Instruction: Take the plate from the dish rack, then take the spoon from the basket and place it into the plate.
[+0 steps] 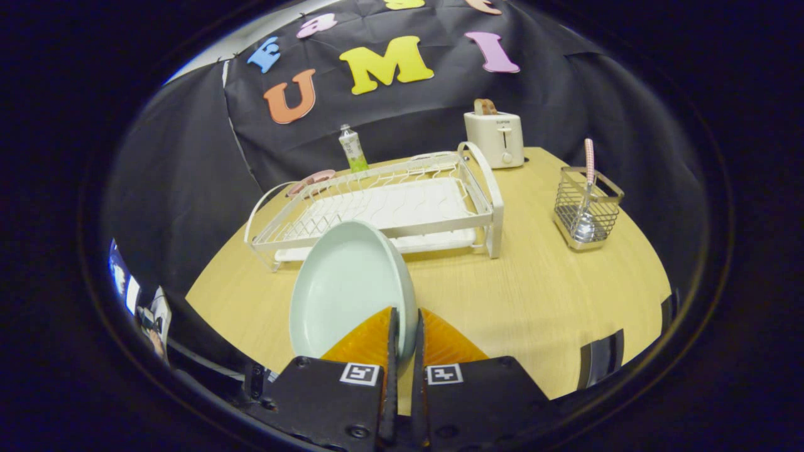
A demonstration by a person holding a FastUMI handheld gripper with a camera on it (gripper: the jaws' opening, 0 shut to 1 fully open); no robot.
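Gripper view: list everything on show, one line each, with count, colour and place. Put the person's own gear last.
Round ceramic plate: one, pale mint green, held on edge between the fingers, in front of the rack.
Wire dish rack: one, white, on the table beyond the plate, with a drip tray under it.
Pink flat object: one, at the rack's far left corner; too small to identify.
Wire mesh basket: one, silver, right of the rack.
Spoon: one, pink-striped handle, standing in the basket.
Toaster: one, cream, behind the rack, toast in the slot.
Small bottle: one, clear and green, behind the rack.
Wooden table: one, light.
Tongs: one pair, closed on the plate's rim.
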